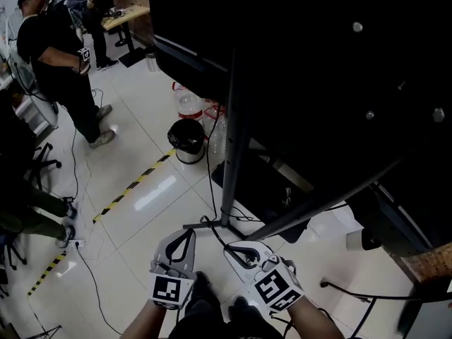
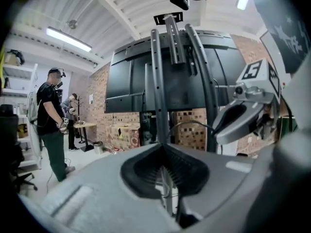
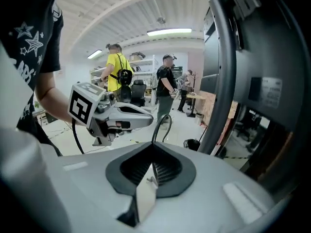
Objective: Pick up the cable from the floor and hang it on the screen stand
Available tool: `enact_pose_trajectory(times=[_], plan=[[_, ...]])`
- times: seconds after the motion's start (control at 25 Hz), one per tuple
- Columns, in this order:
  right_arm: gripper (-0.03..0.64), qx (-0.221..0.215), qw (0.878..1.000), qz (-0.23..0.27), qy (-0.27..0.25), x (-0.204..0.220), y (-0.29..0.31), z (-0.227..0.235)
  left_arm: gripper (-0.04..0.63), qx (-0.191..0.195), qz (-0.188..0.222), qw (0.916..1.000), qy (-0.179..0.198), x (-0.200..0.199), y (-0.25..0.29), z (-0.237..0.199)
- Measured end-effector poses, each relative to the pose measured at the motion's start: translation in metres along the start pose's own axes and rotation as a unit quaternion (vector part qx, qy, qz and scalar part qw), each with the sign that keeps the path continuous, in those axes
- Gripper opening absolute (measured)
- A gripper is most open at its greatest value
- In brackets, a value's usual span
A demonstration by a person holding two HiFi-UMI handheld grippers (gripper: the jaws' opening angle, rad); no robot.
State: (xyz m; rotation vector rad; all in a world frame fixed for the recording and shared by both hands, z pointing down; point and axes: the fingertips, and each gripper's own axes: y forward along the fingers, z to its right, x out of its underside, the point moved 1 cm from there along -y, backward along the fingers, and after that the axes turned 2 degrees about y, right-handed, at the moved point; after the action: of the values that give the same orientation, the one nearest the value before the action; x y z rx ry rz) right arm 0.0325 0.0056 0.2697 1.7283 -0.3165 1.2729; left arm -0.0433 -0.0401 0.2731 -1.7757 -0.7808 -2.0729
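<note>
- Right gripper (image 3: 152, 148): the jaws are pressed onto the black cable (image 3: 160, 124), a loop of which is seen arching above the tips.
- Left gripper (image 2: 163, 149): the jaws are pressed together; whether the cable is caught between them cannot be told.
- Screen stand (image 1: 234, 140): both grippers are seen near its upright, above the tiled floor (image 1: 141, 189).

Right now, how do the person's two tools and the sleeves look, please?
The left tool and the right tool are grey with black ribbed pads. Each carries a cube with black-and-white square markers. The person wears a black short-sleeved T-shirt printed with white stars.
</note>
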Motion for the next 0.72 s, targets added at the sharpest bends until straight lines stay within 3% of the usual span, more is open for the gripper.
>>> enact_pose_trajectory(times=[0.24,0.52,0.72], plan=[[0.014,0.038,0.996,0.080,0.008,-0.081,-0.019,0.037,0.005,0.007,0.028,0.9987,-0.042,-0.053,0.022,-0.018],[0.014,0.094,0.984,0.146,-0.044,-0.185,-0.044,0.065,0.005,0.068,0.075,0.9948,-0.010,-0.149,0.041,-0.028],[0.014,0.129,0.972,0.191,-0.046,-0.251,-0.072,0.087,0.005,0.080,0.111,0.9905,0.008,-0.203,0.045,-0.049]])
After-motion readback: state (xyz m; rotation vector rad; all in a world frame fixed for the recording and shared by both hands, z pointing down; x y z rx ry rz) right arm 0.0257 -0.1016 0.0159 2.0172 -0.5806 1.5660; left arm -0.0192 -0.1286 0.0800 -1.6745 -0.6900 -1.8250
